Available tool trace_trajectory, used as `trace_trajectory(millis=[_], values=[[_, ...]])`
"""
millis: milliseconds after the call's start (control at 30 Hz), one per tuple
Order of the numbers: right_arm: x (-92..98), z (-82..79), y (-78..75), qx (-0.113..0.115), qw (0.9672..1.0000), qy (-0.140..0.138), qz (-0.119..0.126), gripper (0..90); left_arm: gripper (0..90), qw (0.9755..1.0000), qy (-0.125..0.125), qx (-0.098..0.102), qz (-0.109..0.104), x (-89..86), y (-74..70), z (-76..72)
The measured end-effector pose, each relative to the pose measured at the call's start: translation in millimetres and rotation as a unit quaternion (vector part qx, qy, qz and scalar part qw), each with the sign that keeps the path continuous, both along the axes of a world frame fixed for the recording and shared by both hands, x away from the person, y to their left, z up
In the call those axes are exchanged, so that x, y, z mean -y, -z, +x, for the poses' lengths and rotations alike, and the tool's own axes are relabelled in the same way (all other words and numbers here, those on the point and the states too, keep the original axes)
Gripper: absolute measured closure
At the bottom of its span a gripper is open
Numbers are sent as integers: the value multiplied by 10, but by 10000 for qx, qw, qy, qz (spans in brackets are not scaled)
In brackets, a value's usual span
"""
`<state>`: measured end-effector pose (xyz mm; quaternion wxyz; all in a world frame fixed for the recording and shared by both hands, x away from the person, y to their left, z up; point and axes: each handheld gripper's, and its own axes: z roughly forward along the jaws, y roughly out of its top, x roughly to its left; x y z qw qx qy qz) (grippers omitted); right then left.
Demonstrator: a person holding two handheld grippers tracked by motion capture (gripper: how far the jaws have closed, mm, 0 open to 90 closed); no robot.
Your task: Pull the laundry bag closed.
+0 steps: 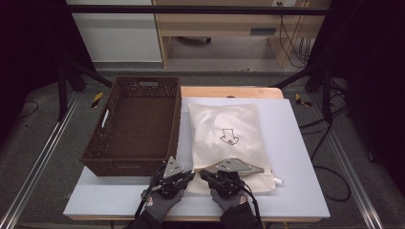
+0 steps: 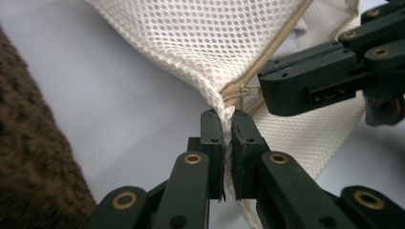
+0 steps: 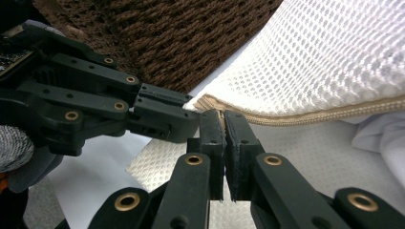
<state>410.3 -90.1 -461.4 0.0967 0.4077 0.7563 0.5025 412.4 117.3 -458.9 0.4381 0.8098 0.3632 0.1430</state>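
Note:
A white mesh bag (image 1: 224,129) with an arrow print lies flat on the white table top (image 1: 296,157), its beige zipper (image 3: 310,114) along the near edge. My left gripper (image 1: 191,175) is shut on the bag's near-left corner fabric (image 2: 227,119), just below the zipper's end (image 2: 239,93). My right gripper (image 1: 202,173) meets it tip to tip from the right and is shut on the zipper's end (image 3: 223,117). What lies between its pads is hidden. Each gripper view shows the other gripper close by: the right one (image 2: 265,86) and the left one (image 3: 188,119).
An empty brown woven basket (image 1: 126,167) stands on the table's left half, right beside the left gripper (image 2: 28,157). White cloth (image 3: 382,138) shows under the bag's raised zipper edge. A small white bit (image 1: 277,180) pokes out at the bag's near-right corner.

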Motion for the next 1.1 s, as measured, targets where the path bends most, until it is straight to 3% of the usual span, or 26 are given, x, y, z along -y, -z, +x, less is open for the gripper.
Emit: trace_trajectory(millis=[233, 367, 533, 600, 900, 1100], values=[[-55, -27, 39, -25, 10000, 85, 18, 875, 855, 9999, -103, -19, -89, -70, 18, -17], [-53, -15, 61, -70, 9999, 154, 14, 875, 847, 9999, 43, -97, -16, -38, 20, 15], [-14, 1, 41, -16, 9999, 151, 22, 875, 784, 9998, 139, -79, -97, -17, -10, 61], [-17, 7, 41, -31, 9999, 135, -19, 875, 777, 9999, 152, -40, -23, -11, -14, 70], [-59, -3, 59, -47, 9999, 124, -30, 875, 848, 9999, -27, -37, 125, -8, 0, 47], [-8, 17, 88, -131, 9997, 175, 134, 875, 849, 10000, -27, -84, -47, -64, -13, 49]])
